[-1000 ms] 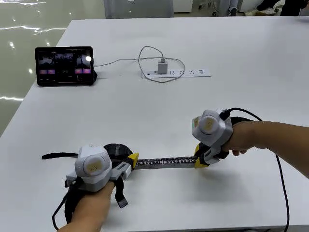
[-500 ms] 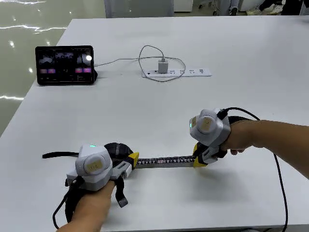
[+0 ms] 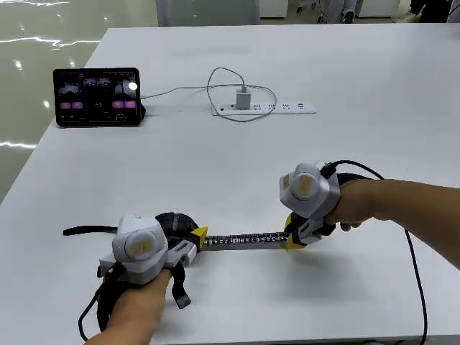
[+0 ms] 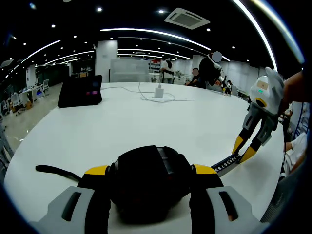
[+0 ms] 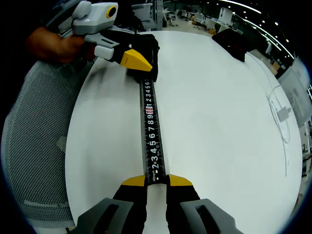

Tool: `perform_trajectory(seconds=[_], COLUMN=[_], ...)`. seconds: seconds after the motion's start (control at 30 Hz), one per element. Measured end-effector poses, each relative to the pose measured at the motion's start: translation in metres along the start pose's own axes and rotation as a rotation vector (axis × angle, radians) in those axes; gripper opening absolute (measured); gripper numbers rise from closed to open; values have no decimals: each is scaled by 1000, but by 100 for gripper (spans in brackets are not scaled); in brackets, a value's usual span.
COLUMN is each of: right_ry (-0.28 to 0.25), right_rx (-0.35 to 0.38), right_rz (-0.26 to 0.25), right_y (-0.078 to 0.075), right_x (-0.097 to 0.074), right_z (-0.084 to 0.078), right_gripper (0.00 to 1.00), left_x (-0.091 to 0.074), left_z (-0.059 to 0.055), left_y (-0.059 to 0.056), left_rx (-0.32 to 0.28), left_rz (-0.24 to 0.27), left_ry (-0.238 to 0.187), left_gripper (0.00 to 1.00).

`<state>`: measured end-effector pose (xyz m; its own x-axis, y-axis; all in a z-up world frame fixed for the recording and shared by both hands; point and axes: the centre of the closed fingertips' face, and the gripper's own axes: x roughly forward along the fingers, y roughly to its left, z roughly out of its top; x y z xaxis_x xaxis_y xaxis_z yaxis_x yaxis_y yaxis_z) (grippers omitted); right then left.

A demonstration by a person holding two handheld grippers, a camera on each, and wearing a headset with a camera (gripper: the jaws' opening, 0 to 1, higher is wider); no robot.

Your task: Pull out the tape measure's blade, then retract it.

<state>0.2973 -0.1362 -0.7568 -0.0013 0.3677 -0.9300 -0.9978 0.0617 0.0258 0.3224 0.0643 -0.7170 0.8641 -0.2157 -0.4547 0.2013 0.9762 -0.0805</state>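
The black tape measure case (image 3: 175, 223) lies on the white table (image 3: 237, 165) at the near left, and my left gripper (image 3: 188, 244) is shut on it. In the left gripper view the case (image 4: 151, 178) sits clamped between the yellow-tipped jaws of the left gripper (image 4: 151, 170). The numbered blade (image 3: 241, 239) runs flat to the right out of the case. My right gripper (image 3: 292, 241) is shut on the blade's end. The right gripper view looks along the blade (image 5: 152, 141) from the right gripper (image 5: 157, 181) to the case (image 5: 147, 48).
A tablet (image 3: 96, 98) stands at the far left of the table. A white power strip (image 3: 262, 108) with a charger and looped cable lies behind the work. A black strap (image 3: 90, 231) trails left from the case. The table edge runs close on the left.
My right gripper has moved a little to the left, toward the case, still holding the blade's end, so less blade shows. The left gripper and case have stayed put.
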Motion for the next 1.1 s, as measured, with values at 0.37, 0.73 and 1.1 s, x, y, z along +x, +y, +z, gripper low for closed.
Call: perform_trajectory(seconds=[0.37, 0.73, 1.1], right_ry=[10, 15, 13], right_rx=[-4, -14, -13], right_rz=[-1, 7, 7], right_y=[1, 1, 2], right_x=[1, 3, 5], right_z=[4, 9, 12], right_gripper=[11, 11, 11], left_x=[0, 0, 0], left_z=[0, 0, 0], left_y=[0, 1, 1], left_rx=[0, 1, 2], left_rz=[0, 0, -1], left_ry=[0, 0, 0], left_gripper=[62, 62, 62])
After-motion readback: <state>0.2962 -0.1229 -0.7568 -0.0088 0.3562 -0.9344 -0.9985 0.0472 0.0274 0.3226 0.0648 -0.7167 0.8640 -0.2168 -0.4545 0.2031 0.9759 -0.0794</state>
